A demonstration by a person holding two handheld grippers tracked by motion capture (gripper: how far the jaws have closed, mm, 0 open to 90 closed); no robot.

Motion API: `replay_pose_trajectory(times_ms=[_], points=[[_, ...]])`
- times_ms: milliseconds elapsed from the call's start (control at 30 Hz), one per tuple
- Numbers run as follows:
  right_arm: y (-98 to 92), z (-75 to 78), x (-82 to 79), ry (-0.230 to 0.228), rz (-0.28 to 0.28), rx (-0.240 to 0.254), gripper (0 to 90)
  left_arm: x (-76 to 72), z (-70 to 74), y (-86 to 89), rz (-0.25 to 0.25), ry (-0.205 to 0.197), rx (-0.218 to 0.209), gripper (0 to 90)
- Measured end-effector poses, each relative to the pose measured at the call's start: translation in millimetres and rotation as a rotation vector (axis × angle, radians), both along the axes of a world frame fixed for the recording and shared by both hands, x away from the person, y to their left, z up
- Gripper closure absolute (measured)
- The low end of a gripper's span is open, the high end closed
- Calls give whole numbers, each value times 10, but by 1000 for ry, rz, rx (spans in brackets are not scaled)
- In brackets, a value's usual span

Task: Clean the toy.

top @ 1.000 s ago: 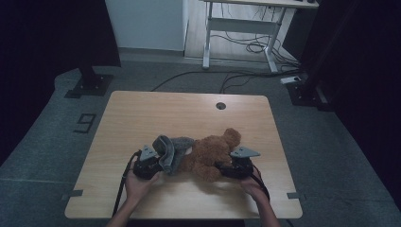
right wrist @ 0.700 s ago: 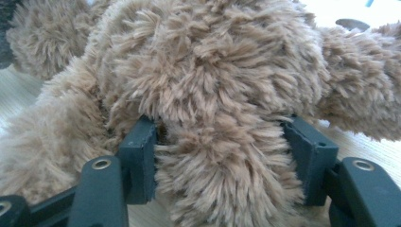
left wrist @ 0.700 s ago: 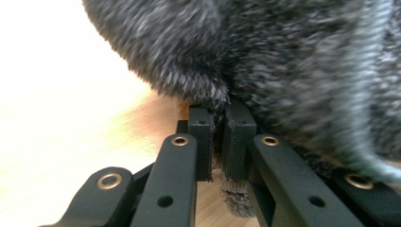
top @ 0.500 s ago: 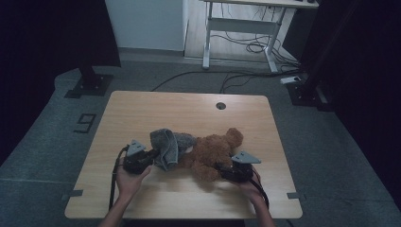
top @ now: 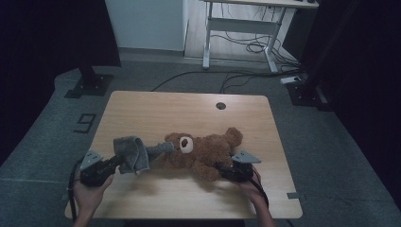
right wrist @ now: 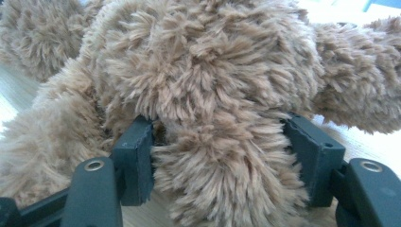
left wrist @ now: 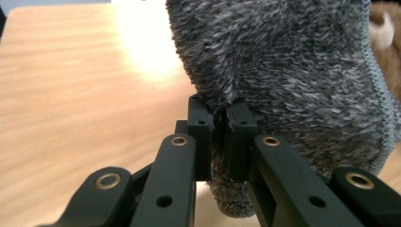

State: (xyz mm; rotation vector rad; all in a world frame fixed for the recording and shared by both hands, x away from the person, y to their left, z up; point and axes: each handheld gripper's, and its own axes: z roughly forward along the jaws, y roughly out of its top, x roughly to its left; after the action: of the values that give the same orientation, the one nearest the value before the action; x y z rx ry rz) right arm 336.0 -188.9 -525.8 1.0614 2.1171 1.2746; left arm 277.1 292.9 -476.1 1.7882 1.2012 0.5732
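The pale wooden surface (top: pixel 156 111) is flat with rounded corners. On it lies a shaggy brown teddy bear (top: pixel 208 150). The right gripper (top: pixel 226 170) has its fingers clamped on one furry limb. The fuzzy grey cloth (top: pixel 135 152) stretches from the bear's head. The left gripper (top: pixel 120 162) has its fingers pinched on the cloth, hiding the fold between them.

I see a wooden tabletop (top: pixel 151 113) with a round cable hole (top: pixel 221 105) near the middle of its far edge. Beyond it, on the grey floor (top: pixel 331 142), stands a white desk frame (top: pixel 239 26) with loose cables (top: pixel 246 47) under it, and a black stand base (top: pixel 89 85) lies off the far left corner.
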Motion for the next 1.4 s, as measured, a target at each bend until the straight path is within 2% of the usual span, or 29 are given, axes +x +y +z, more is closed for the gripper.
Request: replay_pose_trajectory(times_ms=[100,267,433,533,600,633,700,800,867,967,1033,1133,1267,1400], points=[[-2,-1,4,1,0,2,343,-81,-70,64,6,14,21,827],[-7,-5,3,1,1,3,340,-222,-141,254,55,14,8,826],[-6,-6,3,2,-1,3,337,-296,-159,282,55,12,13,790],[-5,-3,-3,2,-3,1,331,-247,-180,203,10,42,14,688],[-5,-1,-8,2,-4,-2,323,-220,-165,142,17,42,27,574],[-7,1,-12,2,-2,-2,319,-216,-148,125,24,35,29,496],[-9,1,-20,-1,2,-2,317,-211,-70,81,28,4,20,416],[-12,-4,-22,0,1,5,312,-219,67,-1,-11,-37,12,331],[-7,-2,-22,-2,-3,4,305,-229,166,-54,-36,-68,11,302],[-6,6,-29,-3,-4,1,289,-248,312,-98,-46,-122,6,288],[-14,20,-34,-2,2,4,267,-238,370,-150,-71,-134,-3,288],[-33,65,-47,-10,0,20,239,-188,372,-289,-119,-120,-3,288],[-82,134,-79,-23,1,49,226,-82,271,-533,-176,-85,-7,288],[-131,192,-131,-39,8,75,213,31,160,-780,-226,-45,8,291]])
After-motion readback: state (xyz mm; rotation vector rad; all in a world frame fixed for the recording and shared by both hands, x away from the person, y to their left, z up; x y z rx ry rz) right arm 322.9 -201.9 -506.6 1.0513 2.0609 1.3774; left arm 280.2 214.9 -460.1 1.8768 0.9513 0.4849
